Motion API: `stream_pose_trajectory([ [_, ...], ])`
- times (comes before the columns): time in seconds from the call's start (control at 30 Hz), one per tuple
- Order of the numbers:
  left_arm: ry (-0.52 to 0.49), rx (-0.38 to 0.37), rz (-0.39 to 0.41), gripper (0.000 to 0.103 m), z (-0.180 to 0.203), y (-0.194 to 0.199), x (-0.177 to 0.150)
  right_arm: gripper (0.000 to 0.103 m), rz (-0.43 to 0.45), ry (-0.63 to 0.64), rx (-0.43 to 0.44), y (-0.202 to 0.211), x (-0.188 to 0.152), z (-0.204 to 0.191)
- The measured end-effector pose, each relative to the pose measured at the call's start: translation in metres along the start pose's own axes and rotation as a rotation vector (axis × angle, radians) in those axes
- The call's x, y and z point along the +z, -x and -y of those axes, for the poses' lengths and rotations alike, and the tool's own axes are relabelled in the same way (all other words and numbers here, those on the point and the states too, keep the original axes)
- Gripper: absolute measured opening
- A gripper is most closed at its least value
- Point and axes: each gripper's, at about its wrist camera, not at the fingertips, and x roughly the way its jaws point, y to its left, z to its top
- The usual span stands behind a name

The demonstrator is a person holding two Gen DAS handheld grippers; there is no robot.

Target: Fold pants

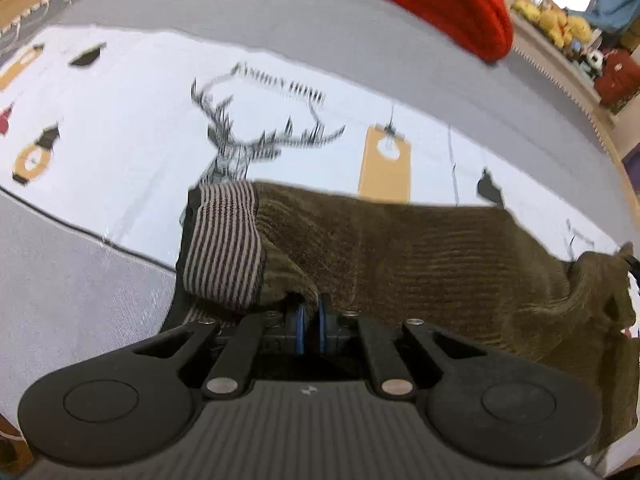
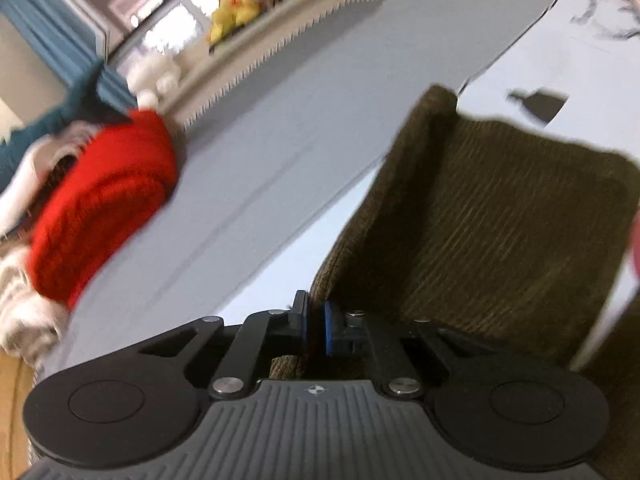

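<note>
Left view, nearest: my left tool (image 1: 310, 316) points forward and slightly down, its blue-padded fingers drawn narrow and pinching an edge of the olive-brown corduroy pants (image 1: 420, 248). Just left of the pinch, a striped lining (image 1: 224, 248) is turned outward. The pants stretch rightward from the tool and hang lifted above a pale printed cloth (image 1: 120, 120) bearing a stag drawing (image 1: 256, 136) and an orange tag shape (image 1: 384, 164).

Right view, nearest: my right tool (image 2: 314, 324) is rolled so the scene tilts; its fingers are likewise narrow and grip the pants (image 2: 500, 220) at a lower edge, the fabric rising ahead and to the right as a loose sheet.

Beyond the pants lies a grey covering (image 2: 300, 140) with a toothed trim. Farther off, a red knitted garment (image 1: 440, 0) rests on it, well apart from the pants. Farthest, yellow soft toys (image 2: 236, 4) sit on a ledge, blurred.
</note>
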Motion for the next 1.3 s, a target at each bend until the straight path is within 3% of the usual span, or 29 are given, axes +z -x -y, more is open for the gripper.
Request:
stream_pose_trajectory([
  [0.17,0.015,-0.037,0.096,0.006,-0.006,0.027,-0.006,0.006,0.068,0.012,-0.003,0.094,0.009,-0.001],
  [0.3,0.038,-0.052,0.144,0.005,-0.025,0.048,-0.017,0.000,0.122,0.135,-0.065,0.184,-0.022,0.015],
  [0.37,0.054,-0.064,0.143,0.005,-0.038,0.054,-0.025,0.000,0.141,0.154,-0.090,0.217,-0.041,0.034],
  [0.43,0.065,-0.084,0.086,0.005,-0.048,0.051,-0.033,0.000,0.089,0.132,-0.107,0.233,-0.062,0.063],
  [0.5,0.027,-0.051,0.030,0.006,-0.047,0.044,-0.038,0.000,-0.002,0.105,-0.150,0.231,-0.080,0.094],
  [0.6,0.028,-0.011,0.028,0.011,-0.045,0.039,-0.039,0.004,-0.032,-0.017,-0.226,0.230,-0.080,0.135],
  [0.67,0.038,-0.009,0.027,0.015,-0.041,0.037,-0.037,0.004,-0.014,-0.129,-0.201,0.230,-0.068,0.154],
  [0.73,0.051,-0.018,0.015,0.033,-0.038,0.033,-0.037,0.008,0.006,-0.166,-0.165,0.227,-0.055,0.164],
  [0.8,0.055,-0.011,0.003,0.038,-0.034,0.028,-0.038,0.015,0.017,-0.188,-0.142,0.216,-0.047,0.167],
  [0.97,0.046,0.031,-0.020,0.038,-0.031,0.016,-0.038,0.029,-0.029,-0.334,-0.085,0.162,-0.038,0.175],
  [1.17,0.044,0.061,-0.041,0.041,-0.031,0.003,-0.032,0.036,-0.024,-0.334,-0.251,0.115,-0.026,0.180],
  [1.3,0.054,0.063,-0.052,0.041,-0.032,-0.004,-0.027,0.038,-0.014,-0.324,-0.282,0.102,-0.019,0.186],
])
